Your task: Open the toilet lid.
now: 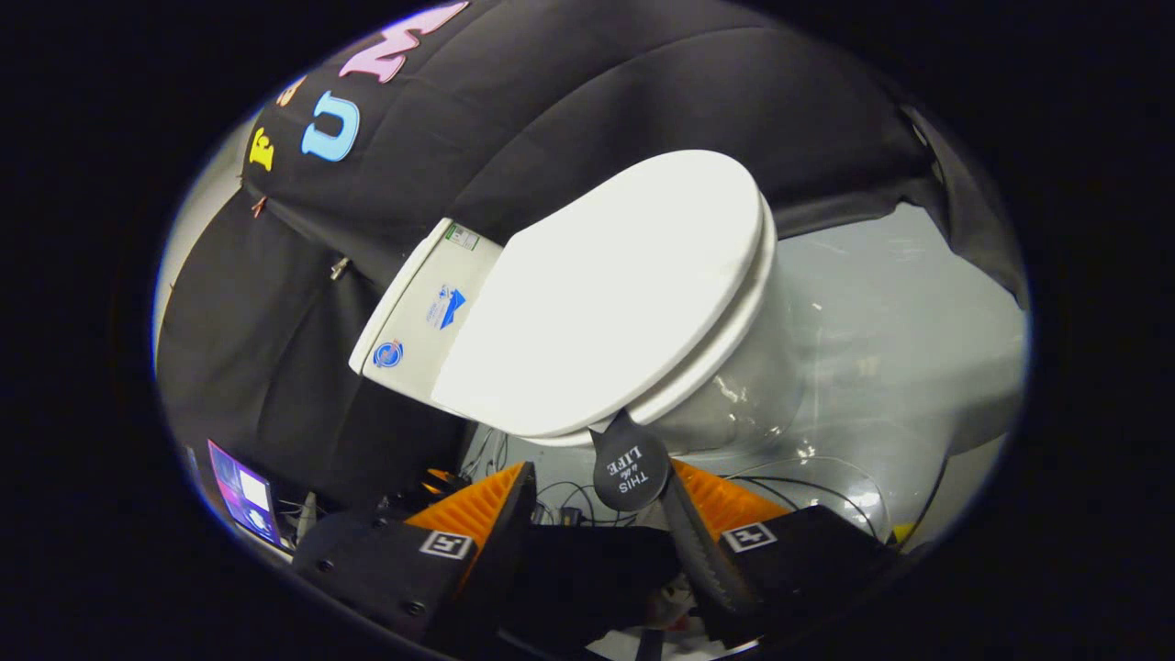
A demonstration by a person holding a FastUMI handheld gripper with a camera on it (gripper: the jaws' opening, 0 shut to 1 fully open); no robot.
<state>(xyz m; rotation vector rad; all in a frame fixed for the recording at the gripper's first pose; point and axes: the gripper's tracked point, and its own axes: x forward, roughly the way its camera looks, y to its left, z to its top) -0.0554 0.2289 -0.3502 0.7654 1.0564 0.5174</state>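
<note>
A white toilet stands ahead of me, seen tilted, with its lid (606,294) down flat on the seat. A round black pull tab (631,470) hangs from the lid's front rim. My gripper (603,473) is open just below that rim. The tab hangs between the two fingers, close to the right finger (711,500), and the left finger (491,505) stands well apart from it. I cannot tell whether the right finger touches the tab. The white bowl (748,386) shows under the seat and the tank (413,312) behind the lid.
Black cloth wall (551,110) hangs close behind the tank. A glossy grey floor (900,321) spreads beside the bowl. Loose cables (565,500) lie on the floor under the fingers. A lit screen (243,496) sits low beside the left finger.
</note>
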